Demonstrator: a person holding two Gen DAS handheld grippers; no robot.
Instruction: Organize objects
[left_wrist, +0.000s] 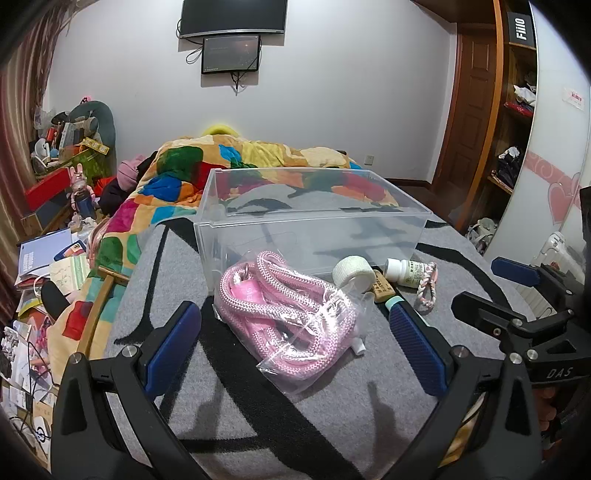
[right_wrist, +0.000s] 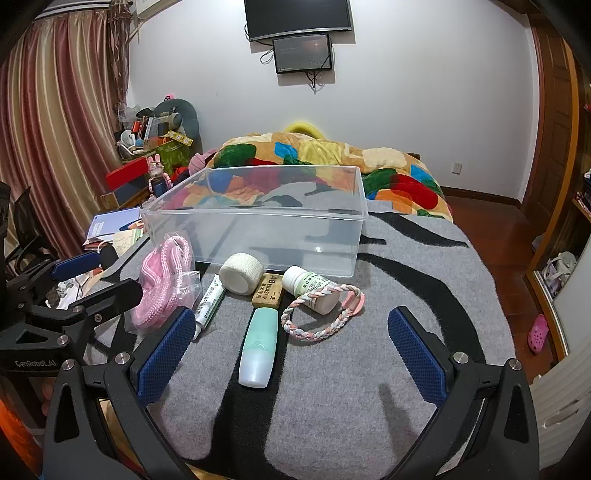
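Observation:
An empty clear plastic bin (left_wrist: 310, 218) (right_wrist: 258, 221) stands on a grey and black mat. In front of it lie a bagged pink rope (left_wrist: 280, 310) (right_wrist: 162, 284), a white bandage roll (right_wrist: 242, 273), a white ointment tube (right_wrist: 208, 301), a tan eraser block (right_wrist: 269, 291), a white pill bottle (right_wrist: 312, 288), a braided pink and white bracelet (right_wrist: 321, 317) and a mint green bottle (right_wrist: 258, 347). My left gripper (left_wrist: 295, 347) is open around the pink rope bag. My right gripper (right_wrist: 291, 350) is open with the mint bottle between its fingers.
A bed with a colourful blanket (right_wrist: 332, 158) lies behind the bin. Piled clutter and boxes (left_wrist: 55, 192) fill the floor at left. A wooden wardrobe (left_wrist: 513, 110) and door stand at right. The mat's edge drops off at right (right_wrist: 495, 295).

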